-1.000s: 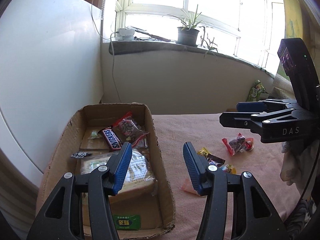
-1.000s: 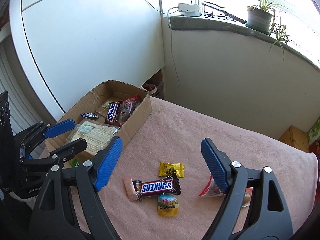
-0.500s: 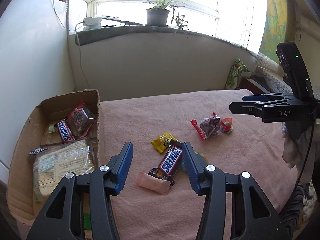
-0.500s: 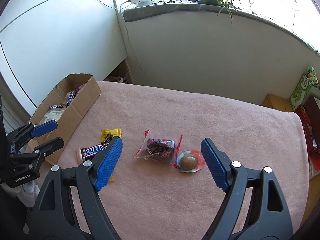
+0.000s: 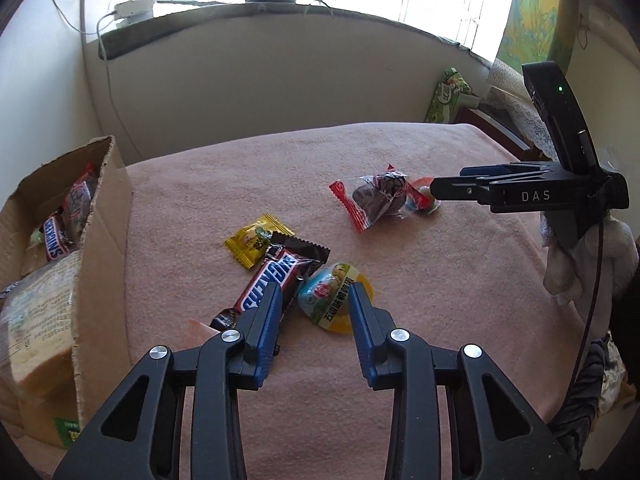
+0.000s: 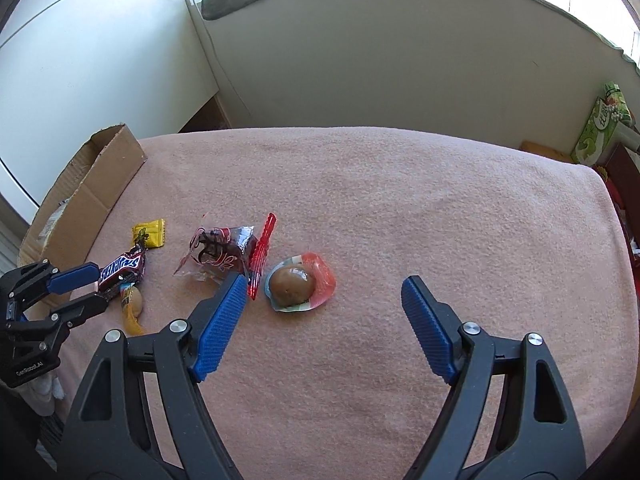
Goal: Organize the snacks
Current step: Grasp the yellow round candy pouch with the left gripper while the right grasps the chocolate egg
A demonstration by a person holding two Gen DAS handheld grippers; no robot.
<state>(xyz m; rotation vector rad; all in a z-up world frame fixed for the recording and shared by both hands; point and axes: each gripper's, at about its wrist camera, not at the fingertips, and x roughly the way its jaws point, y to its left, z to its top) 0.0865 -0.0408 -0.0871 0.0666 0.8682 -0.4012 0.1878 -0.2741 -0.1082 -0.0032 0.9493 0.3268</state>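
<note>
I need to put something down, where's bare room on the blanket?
Bare: the blanket's far half toward the wall and its right side past the wrapped egg. Crowded: the near-left by the cardboard box, around the Snickers bar.

Snickers bar (image 5: pixel 276 280) flat beside jelly cup (image 5: pixel 334 300); yellow sachet (image 5: pixel 256 246) (touching).

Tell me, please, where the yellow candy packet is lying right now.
The yellow candy packet lies on the pink blanket, against the far end of the Snickers bar, between it and the cardboard box.
</note>
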